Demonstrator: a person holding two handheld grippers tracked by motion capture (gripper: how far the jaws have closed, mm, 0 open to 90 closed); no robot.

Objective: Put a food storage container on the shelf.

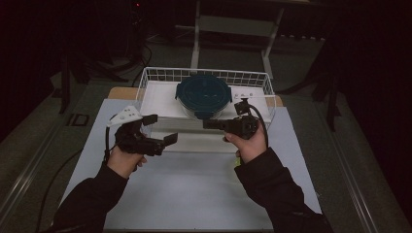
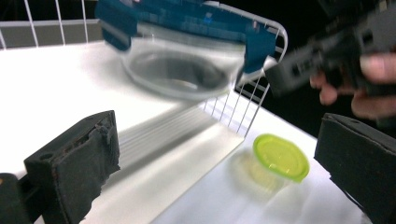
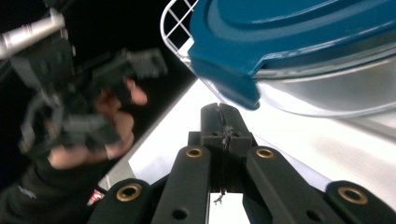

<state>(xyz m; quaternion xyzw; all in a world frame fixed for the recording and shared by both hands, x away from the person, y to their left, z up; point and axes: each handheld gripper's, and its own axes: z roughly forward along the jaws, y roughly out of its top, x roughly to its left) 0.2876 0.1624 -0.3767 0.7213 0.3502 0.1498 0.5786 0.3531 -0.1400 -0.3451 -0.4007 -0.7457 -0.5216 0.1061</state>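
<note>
White table (image 1: 194,194), wire basket (image 1: 145,80) with blue-lidded bowl (image 1: 203,95); left gripper (image 1: 160,128) agape, right gripper (image 1: 210,124) closed, empty.

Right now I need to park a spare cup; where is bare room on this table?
Free: the white mat between the two forearms. Crowded: the wire basket holding the blue-lidded glass bowl, and its front edge by the green-lidded cup.

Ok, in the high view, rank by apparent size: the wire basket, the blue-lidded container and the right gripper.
1. wire basket, widest by far.
2. blue-lidded container, inside the basket.
3. right gripper, jaws shut; it sits nearer the camera, yet looks smallest.
</note>
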